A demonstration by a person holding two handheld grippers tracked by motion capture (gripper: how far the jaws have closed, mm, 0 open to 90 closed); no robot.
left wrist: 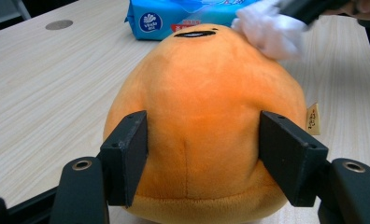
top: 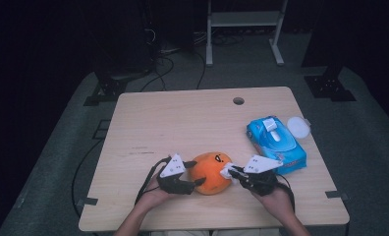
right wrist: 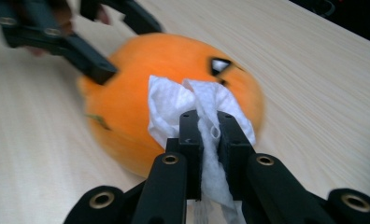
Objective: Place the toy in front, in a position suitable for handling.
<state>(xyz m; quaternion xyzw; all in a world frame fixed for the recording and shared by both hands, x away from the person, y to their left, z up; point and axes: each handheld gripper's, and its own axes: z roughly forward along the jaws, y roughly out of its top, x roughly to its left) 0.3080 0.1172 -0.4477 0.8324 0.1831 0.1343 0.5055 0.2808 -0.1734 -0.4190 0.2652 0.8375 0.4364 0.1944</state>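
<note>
Wiping an orange plush toy (top: pixel 211 173) that sits near the front edge of a wooden table (top: pixel 173 118) – this looks like the cleaning step in hand. The left gripper (top: pixel 191 184) braces the toy from the person's left, its jaws spread around the rounded body and pressing its sides. The right gripper (top: pixel 233 173) has its jaws clamped together on a white wipe (right wrist: pixel 183 105), whose bunched end touches the toy's upper side beside the printed face. A blue wipe pack (top: pixel 276 142) lies just to the right, lid open. Next, judging by this, the wipe should be stroked across the fabric – with the left grip holding firm so the toy does not roll
</note>
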